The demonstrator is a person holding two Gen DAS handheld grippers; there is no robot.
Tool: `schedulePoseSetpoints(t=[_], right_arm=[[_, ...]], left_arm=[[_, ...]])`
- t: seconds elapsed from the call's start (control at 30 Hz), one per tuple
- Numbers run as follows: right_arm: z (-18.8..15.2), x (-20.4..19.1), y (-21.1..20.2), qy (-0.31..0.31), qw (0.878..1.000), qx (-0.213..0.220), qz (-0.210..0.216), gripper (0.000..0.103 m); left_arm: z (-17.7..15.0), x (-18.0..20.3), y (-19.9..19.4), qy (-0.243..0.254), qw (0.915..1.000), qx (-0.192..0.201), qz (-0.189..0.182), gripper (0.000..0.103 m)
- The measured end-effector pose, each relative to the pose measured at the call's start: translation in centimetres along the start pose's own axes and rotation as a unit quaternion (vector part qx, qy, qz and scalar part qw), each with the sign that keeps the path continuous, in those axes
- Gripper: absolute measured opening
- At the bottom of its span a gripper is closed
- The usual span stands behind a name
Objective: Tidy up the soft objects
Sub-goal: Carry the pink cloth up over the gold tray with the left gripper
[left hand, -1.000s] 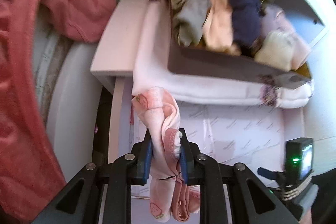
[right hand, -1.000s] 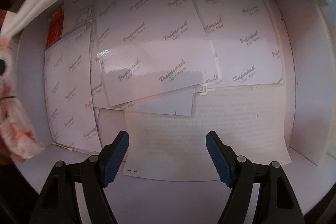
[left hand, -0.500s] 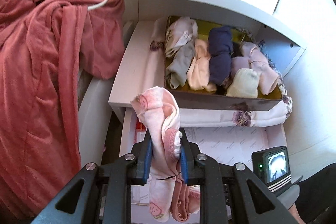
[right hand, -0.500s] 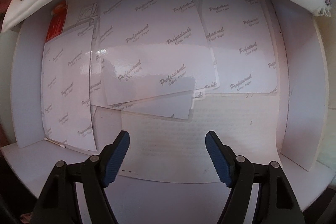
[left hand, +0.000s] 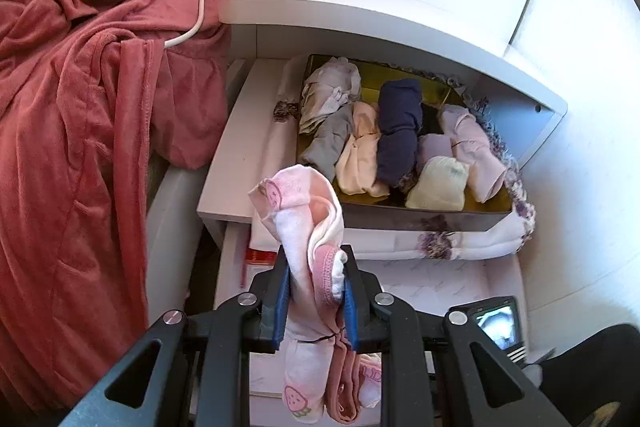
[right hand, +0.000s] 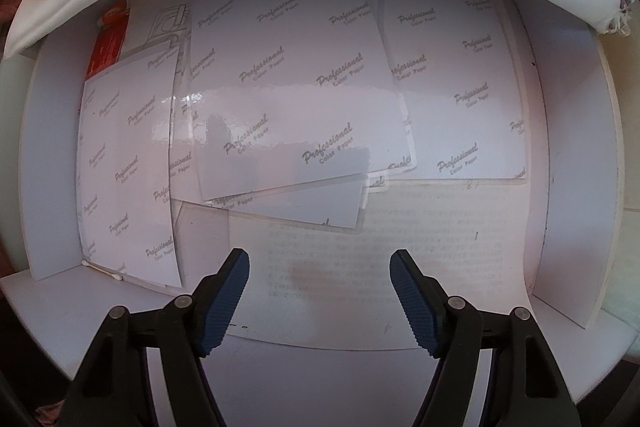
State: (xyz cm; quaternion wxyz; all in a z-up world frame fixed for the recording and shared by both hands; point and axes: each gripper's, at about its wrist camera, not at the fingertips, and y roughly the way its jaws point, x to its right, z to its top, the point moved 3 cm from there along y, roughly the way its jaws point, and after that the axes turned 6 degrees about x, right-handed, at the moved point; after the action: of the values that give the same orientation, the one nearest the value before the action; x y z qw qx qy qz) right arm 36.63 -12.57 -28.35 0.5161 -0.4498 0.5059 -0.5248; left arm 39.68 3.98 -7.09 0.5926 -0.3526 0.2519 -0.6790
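Left gripper clamps a pink strawberry-print sock bundle at lower centre, below the sock box. Right gripper hangs with fingers spread wide over photo paper sheets.

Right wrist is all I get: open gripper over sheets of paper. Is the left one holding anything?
Observer: Yes. The left gripper is shut on a pink strawberry-print garment.
Operator: Where would it go?
Observer: Probably the dark tray on the shelf above the papers; it holds rolled garments side by side.
Operator: Any room left in it?
Observer: A bare patch of tray floor shows at the back, behind the navy roll.
Operator: Anything beside the shelf?
Observer: A red robe hangs to its left.
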Motion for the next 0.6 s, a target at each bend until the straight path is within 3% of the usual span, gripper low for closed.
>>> schedulePoseSetpoints(t=[0.2,0.33,0.47,0.6], right_arm=[[0.0,0.5,0.0,0.003,1.000,-0.001,0.006,0.074],[0.1,0.7,0.1,0.010,1.000,-0.005,0.014,0.074],[0.2,1.0,0.2,0.016,1.000,-0.007,0.019,0.074],[0.3,1.2,0.4,0.022,0.999,-0.011,0.027,0.074]], left_arm=[[1.3,-1.1,0.4,-0.096,0.9926,-0.015,-0.072,0.021],[3.5,-1.4,0.6,-0.127,0.9864,-0.003,-0.104,0.021],[5.9,-0.4,0.6,-0.110,0.9883,0.025,-0.103,0.021],[9.0,1.2,0.9,-0.084,0.9913,0.063,-0.079,0.021]])
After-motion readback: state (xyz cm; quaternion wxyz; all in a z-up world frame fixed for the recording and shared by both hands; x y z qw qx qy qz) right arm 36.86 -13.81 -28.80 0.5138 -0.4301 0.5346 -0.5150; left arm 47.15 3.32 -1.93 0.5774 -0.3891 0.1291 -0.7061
